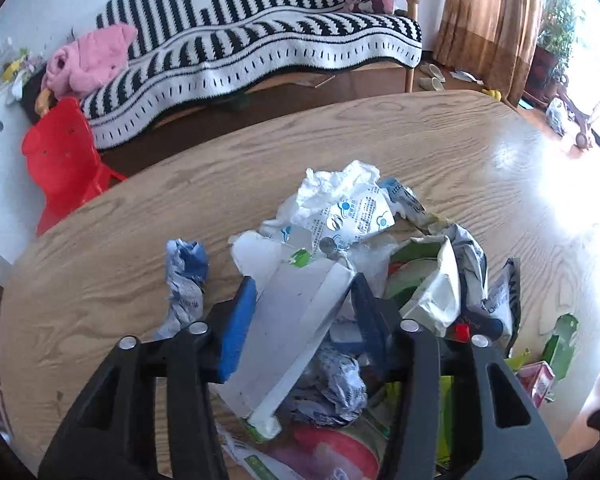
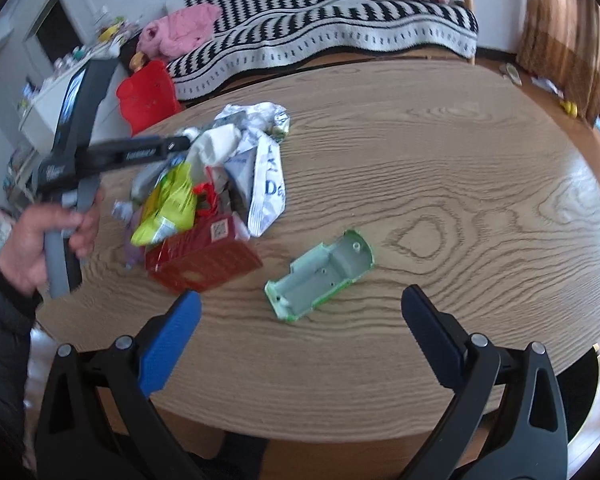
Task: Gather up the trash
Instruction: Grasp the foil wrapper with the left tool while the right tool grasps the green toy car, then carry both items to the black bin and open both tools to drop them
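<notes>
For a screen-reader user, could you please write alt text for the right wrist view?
The right gripper, fingers wide open and empty, hovers near a pale green plastic shell lying alone on an oval wooden table. To the left, a hand holds the left gripper over a trash pile.

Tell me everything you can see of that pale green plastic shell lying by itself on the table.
The pale green moulded plastic shell lies flat on the wood-grain table, hollow side up, its long axis running diagonally in the right wrist view. It is an elongated tray with a brighter green rim, one rounded end, stepped inner walls and small screw posts and holes inside. It looks rigid and empty. Nothing touches it but the table; it sits apart from the red carton and beyond the open right hand-held gripper.
</notes>
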Motion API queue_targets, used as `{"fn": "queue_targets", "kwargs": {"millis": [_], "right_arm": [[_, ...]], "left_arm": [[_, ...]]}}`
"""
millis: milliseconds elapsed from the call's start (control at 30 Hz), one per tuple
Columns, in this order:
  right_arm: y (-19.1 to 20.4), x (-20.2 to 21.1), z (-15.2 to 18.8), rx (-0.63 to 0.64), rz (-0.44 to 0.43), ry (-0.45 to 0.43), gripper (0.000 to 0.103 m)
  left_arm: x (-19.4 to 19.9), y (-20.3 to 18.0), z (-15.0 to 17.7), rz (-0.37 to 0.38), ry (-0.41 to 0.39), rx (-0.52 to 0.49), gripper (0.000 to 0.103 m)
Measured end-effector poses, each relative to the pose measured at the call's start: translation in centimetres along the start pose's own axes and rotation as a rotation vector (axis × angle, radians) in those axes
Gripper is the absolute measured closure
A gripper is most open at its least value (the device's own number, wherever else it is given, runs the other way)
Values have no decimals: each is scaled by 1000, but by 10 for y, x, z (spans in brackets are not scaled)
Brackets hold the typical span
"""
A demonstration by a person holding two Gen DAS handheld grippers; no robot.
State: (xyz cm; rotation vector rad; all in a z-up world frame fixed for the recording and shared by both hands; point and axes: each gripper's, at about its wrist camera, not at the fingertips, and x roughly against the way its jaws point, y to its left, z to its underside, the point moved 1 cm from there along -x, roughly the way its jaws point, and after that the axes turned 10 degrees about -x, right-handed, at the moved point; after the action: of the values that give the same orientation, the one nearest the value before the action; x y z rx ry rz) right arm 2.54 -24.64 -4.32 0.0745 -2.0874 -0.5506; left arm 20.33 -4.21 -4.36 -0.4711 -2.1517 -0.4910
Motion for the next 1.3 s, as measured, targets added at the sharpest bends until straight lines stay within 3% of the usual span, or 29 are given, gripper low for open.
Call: {"fn": "queue_targets", "kwargs": {"millis": [167, 300, 400, 500, 533, 667, 733, 1000, 1300], "right_arm": [[-10, -22, -16, -123, 6, 41, 26], [-15, -43, -21, -183, 58, 80, 28], [-17, -56, -20, -185, 117, 93, 37], [-9, -52, -20, -136, 149, 60, 57], [-9, -48, -19, -135, 144, 59, 77], [-12, -21, -16, -101, 127, 10, 80], [-18, -3, -15, -85, 115, -16, 90], [-99, 70, -4, -116, 164, -100, 90], [-265, 165, 28, -309, 306, -193, 90]], "left_arm": [[29, 15, 0, -76, -62, 46, 86], [67, 25, 4, -105, -108, 100, 89], [92, 28, 8, -113, -134, 147, 90], [118, 23, 12, -110, -155, 182, 90], [127, 20, 13, -113, -166, 186, 90], [156, 1, 15, -107, -200, 186, 90], [167, -14, 15, -100, -213, 176, 90], [180, -114, 8, 46, -252, 106, 90], [148, -296, -5, 336, -218, -32, 90]]}}
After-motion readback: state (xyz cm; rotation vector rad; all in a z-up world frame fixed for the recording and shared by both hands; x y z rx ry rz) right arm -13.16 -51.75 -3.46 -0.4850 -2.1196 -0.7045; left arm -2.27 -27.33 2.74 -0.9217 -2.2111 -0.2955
